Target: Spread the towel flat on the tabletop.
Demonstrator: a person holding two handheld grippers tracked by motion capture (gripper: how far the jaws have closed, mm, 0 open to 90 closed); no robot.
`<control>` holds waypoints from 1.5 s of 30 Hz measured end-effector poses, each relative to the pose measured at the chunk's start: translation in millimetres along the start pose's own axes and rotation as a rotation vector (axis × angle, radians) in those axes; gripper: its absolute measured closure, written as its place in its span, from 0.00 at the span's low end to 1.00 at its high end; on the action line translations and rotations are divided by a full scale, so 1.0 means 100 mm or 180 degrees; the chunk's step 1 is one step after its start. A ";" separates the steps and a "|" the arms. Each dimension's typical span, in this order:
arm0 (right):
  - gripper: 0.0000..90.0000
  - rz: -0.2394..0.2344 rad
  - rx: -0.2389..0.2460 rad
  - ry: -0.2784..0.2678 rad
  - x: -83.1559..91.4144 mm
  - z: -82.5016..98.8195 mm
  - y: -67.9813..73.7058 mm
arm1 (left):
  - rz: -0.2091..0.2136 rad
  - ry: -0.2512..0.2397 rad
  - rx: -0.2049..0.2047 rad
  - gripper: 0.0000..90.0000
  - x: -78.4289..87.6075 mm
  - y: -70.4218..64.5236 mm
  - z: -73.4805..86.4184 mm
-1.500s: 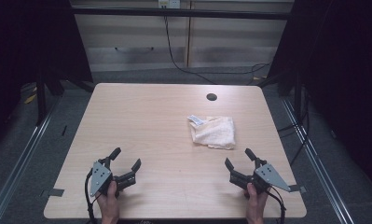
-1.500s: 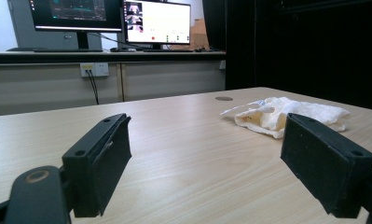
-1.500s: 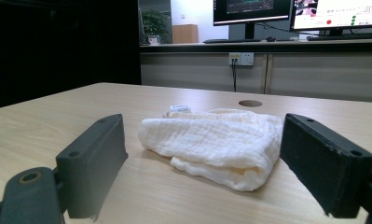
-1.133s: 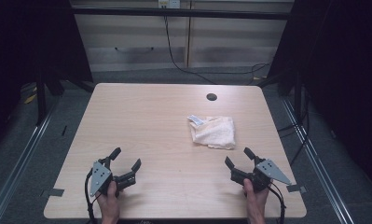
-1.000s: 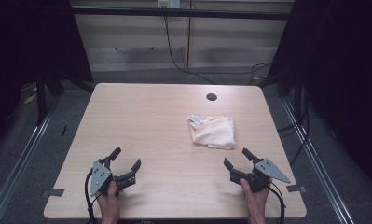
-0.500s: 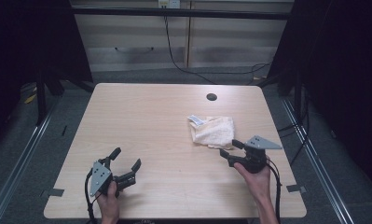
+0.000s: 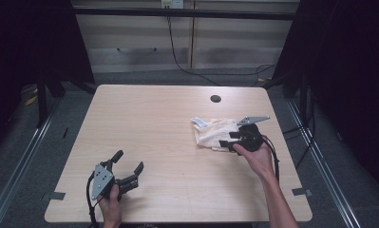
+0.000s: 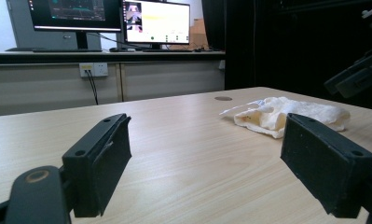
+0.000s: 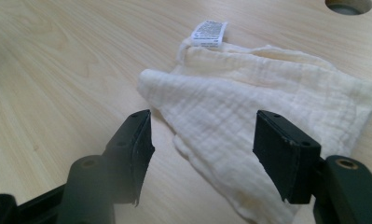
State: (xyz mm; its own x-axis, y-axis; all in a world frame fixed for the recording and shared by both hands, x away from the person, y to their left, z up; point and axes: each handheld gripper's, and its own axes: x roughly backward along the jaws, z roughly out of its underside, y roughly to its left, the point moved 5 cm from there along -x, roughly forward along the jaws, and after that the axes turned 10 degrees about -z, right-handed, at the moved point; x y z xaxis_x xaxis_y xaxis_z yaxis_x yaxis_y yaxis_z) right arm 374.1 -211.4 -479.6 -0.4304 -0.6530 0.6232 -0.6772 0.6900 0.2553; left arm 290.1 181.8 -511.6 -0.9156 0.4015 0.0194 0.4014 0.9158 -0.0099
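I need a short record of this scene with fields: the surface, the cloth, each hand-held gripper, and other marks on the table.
surface: light wooden table
cloth: cream crumpled cloth with a white label, lying on the right half
right hand-held gripper: over the cloth's near edge, jaws apart and just been closing, pads not pressing on it
left hand-held gripper: near the front left, jaws open, nothing between them
other: round hole near the far edge

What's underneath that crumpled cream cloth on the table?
The cloth lies straight on the wooden table, with bare wood all around it. Its folds hide whatever might be beneath, so that cannot be told. A white label sticks out at one edge.
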 end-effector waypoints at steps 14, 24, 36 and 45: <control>0.42 0.0005 -0.0165 0.0529 -0.30 -0.22 -0.39 | 0.0001 0.0001 -0.0002 0.17 0.00 0.00 0.00; 0.39 0.0121 -0.0169 0.0937 -0.59 -0.06 -0.49 | 0.0003 0.0002 -0.0002 0.17 0.00 0.00 0.00; 0.87 0.0014 -0.0206 0.0947 -0.56 0.00 -0.49 | 0.0005 0.0002 -0.0004 0.17 0.00 0.00 0.00; 0.91 -0.0130 -0.0205 0.0856 -0.56 0.08 -0.30 | 0.0038 0.0004 -0.0005 0.17 0.00 0.00 0.00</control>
State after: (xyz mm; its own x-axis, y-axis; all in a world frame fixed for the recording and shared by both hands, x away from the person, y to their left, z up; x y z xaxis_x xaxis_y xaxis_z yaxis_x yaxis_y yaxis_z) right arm 413.9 -198.5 -528.4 -0.2238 -0.5802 0.7831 -0.6478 0.6889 0.3252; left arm 289.8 181.7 -511.7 -0.9107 0.4125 0.0207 0.4124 0.9109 -0.0085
